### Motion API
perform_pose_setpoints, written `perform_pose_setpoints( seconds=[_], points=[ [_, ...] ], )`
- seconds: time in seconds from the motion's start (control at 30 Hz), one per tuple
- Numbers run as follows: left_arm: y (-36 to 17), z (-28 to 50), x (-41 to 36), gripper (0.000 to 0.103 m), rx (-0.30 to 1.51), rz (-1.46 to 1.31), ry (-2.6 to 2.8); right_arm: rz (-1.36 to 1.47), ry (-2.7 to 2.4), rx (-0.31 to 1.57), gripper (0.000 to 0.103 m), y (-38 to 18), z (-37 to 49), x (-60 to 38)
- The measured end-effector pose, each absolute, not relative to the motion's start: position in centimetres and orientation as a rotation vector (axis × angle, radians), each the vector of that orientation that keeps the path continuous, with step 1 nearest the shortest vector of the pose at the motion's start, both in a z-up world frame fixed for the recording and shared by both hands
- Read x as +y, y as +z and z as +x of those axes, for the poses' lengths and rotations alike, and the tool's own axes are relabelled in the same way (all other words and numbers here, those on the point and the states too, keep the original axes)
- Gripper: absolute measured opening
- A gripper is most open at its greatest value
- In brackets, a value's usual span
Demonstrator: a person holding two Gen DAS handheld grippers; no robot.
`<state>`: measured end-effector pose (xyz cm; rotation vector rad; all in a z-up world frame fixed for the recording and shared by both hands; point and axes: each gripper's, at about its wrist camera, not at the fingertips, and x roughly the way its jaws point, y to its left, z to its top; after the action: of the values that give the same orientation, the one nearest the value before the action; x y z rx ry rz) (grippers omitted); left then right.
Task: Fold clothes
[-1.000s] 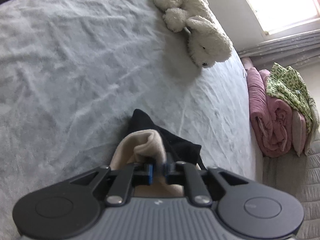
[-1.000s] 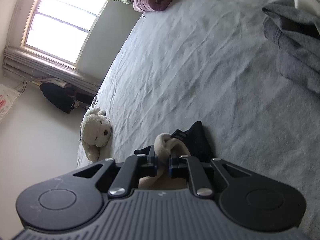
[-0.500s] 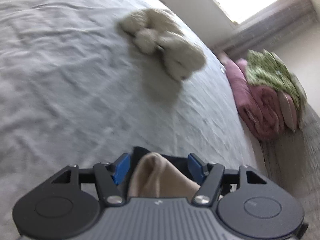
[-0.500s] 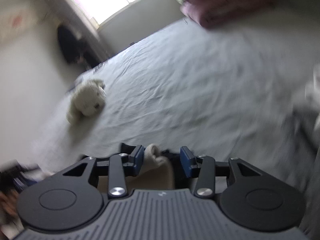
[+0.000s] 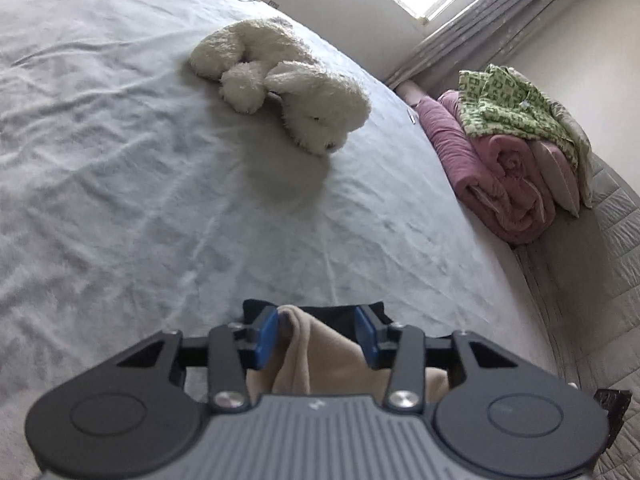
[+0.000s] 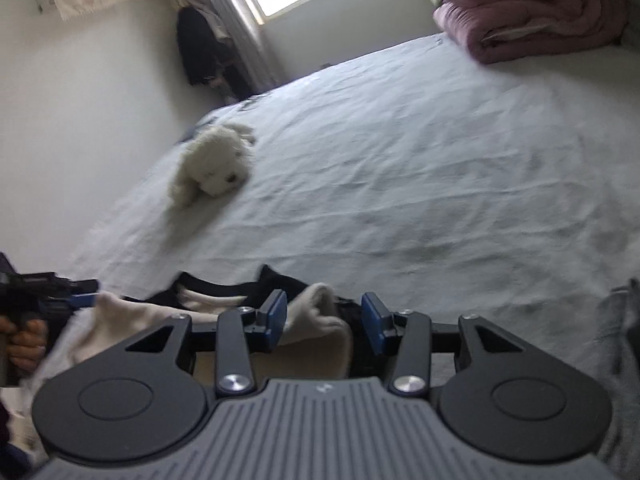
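Left tongs [image 5: 316, 334] spread wide, gripping nothing; beige-and-black garment [image 5: 320, 356] bunched between the pads. Right tongs [image 6: 325, 318] likewise wide apart over a beige fold. Garment lying on grey bed [image 5: 120, 160]; white plush dog [image 5: 288, 84] well apart.

Both wrist fisheyes ride low over the wrinkled pale grey bedsheet [image 5: 160, 184], looking forward past their own blue-padded fingers. The left faces the fluffy white plush dog [image 5: 292, 92] from near; the right, somewhat blurred, sees it [image 6: 216, 168] farther off. Both share the folded pink quilt [image 5: 496, 176] [image 6: 532, 8] and, apparently, one window.
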<state>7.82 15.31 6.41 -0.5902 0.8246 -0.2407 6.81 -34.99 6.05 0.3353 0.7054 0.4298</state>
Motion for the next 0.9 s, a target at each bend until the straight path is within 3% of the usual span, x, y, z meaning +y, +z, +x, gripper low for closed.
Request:
perform_pose_setpoints(
  seconds=[0.5, 0.53, 0.6, 0.63, 0.67, 0.83, 0.9],
  points=[
    [5.7, 8.5, 15.1, 0.045, 0.871, -0.614, -0.277, 0.229, 0.612, 0.714, 0.047, 6.2, 5.8, -33.2],
    [5.7, 8.4, 15.1, 0.043, 0.869, -0.616, -0.274, 0.22, 0.607, 0.718, 0.046, 6.1, 6.0, -33.0],
    [5.7, 8.4, 15.2, 0.025, 0.864, -0.622, -0.267, 0.213, 0.587, 0.719, 0.043, 5.9, 6.2, -33.1],
    [5.7, 8.3, 15.2, 0.008, 0.862, -0.624, -0.264, 0.217, 0.586, 0.716, 0.034, 5.9, 6.2, -33.3],
    [5.7, 8.3, 15.2, 0.005, 0.86, -0.627, -0.261, 0.217, 0.594, 0.71, 0.027, 5.9, 6.1, -33.4],
    [5.6, 8.2, 15.4, 0.005, 0.849, -0.64, -0.244, 0.251, 0.627, 0.66, 0.021, 7.1, 5.4, -34.2],
    [6.3, 7.6, 15.5, 0.005, 0.812, -0.654, -0.266, 0.277, 0.627, 0.634, 0.012, 7.7, 5.1, -34.6]
  ],
)
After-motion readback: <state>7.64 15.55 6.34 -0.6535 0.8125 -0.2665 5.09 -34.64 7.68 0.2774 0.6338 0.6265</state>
